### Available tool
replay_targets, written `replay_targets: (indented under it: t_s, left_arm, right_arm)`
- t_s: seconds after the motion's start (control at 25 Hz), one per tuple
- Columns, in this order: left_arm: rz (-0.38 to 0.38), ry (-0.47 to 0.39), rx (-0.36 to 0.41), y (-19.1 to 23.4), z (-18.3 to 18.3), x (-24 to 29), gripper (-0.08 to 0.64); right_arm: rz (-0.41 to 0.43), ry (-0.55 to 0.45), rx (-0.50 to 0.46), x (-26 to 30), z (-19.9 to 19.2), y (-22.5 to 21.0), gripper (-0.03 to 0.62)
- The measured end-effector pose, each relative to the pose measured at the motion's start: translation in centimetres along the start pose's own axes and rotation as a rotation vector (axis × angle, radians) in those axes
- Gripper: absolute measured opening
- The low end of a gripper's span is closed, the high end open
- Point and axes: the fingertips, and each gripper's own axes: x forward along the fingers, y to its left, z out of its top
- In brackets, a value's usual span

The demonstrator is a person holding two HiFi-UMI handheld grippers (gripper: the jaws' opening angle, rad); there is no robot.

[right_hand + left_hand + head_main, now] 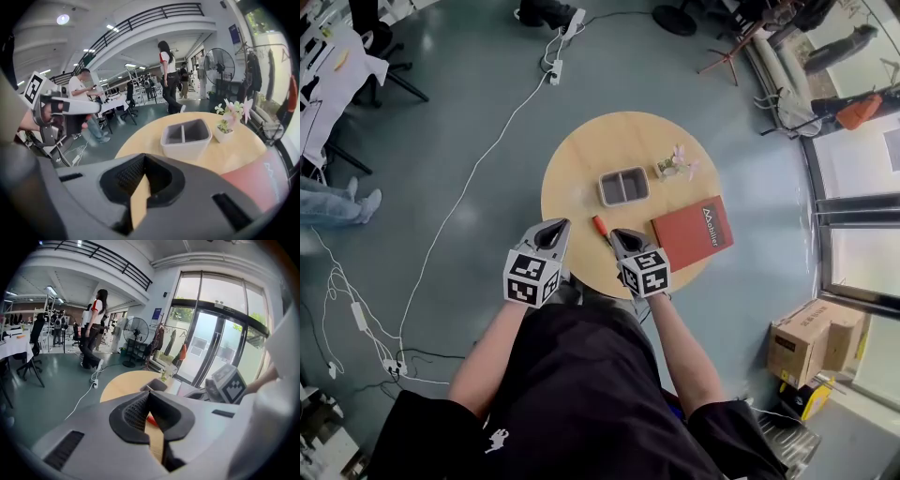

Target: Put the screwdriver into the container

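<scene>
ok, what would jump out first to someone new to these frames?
The round light-wood table stands out on the grey floor, a grey two-compartment container at its centre and a flat red book at its right. Nearer the person, a red-handled screwdriver lies on the table between the left gripper and the right gripper, both shut and empty.

Pale smooth wood table [581,164], matt grey plastic container [625,200], smooth red book cover [692,232]
</scene>
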Motion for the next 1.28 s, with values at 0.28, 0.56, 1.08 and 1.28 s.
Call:
replay_targets:
  t_s: [0.28,0.56,1.08,1.28]
  left_arm:
    - [0.031,0.091,0.032,0.0,-3.1,1.7,0.003]
    - [0.057,0.158,0.004,1.4,-5.3,1.9,0.003]
    - [0.085,0.169,-0.011,2.3,-6.5,0.7,0.003]
    - [0.088,0.167,-0.014,2.5,-6.5,0.0,0.003]
  right_arm:
    - [-0.032,0.166,-0.059,4.0,-2.8,-1.2,0.026]
    - [-0.023,0.300,-0.127,7.2,-3.9,-0.5,0.113]
    - [-0.037,0.428,-0.187,9.9,-3.7,-0.8,0.137]
    - [-0.075,0.463,-0.202,10.5,-3.7,-0.9,0.135]
